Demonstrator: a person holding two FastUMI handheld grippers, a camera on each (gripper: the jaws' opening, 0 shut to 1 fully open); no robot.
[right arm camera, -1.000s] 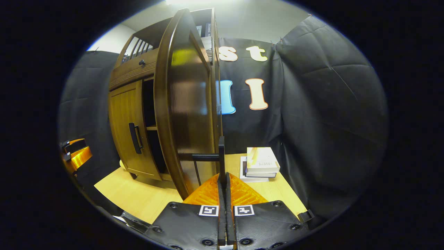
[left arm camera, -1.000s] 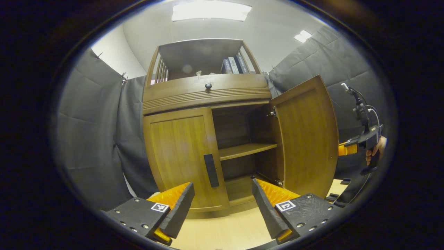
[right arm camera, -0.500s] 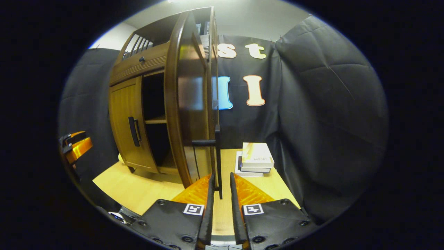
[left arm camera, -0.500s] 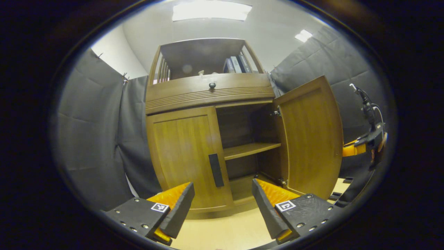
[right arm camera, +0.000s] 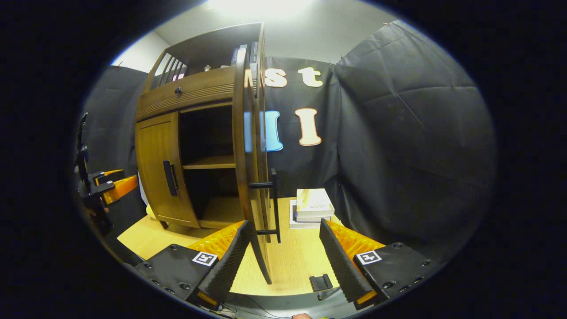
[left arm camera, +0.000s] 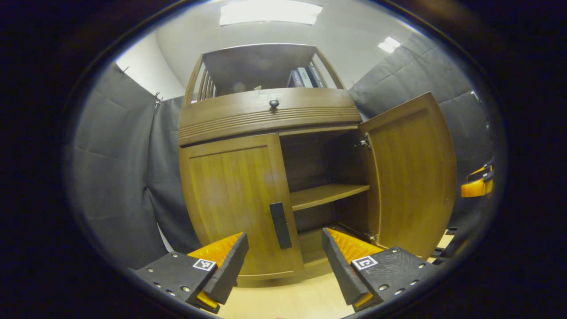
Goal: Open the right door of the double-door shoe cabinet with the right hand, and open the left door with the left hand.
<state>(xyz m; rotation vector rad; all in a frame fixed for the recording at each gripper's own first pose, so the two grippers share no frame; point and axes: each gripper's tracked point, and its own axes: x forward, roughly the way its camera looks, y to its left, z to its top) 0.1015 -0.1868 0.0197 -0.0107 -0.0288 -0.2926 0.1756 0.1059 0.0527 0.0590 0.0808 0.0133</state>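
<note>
The wooden shoe cabinet (left arm camera: 266, 115) stands on a light table. Its right door (left arm camera: 414, 173) is swung wide open, baring an inner shelf (left arm camera: 330, 195). The left door (left arm camera: 230, 204) is closed, its dark handle (left arm camera: 281, 219) straight ahead of my left gripper (left arm camera: 284, 237), which is open and a short way off. In the right gripper view the right door (right arm camera: 248, 146) shows edge-on with its bar handle (right arm camera: 274, 204) just beyond my right gripper (right arm camera: 285, 226), open and holding nothing. The left door (right arm camera: 157, 173) and the left gripper (right arm camera: 110, 186) show at the left there.
Stacked books (right arm camera: 312, 208) lie on the table (right arm camera: 292, 261) right of the cabinet. A small black piece (right arm camera: 320, 282) sits near the table's front edge. More books (left arm camera: 305, 77) stand on the cabinet's top shelf. Black cloth walls close in all around.
My right gripper has opened, let go of the right door's handle and drawn back. The right door stands wider. My left gripper has moved closer to the left door.
</note>
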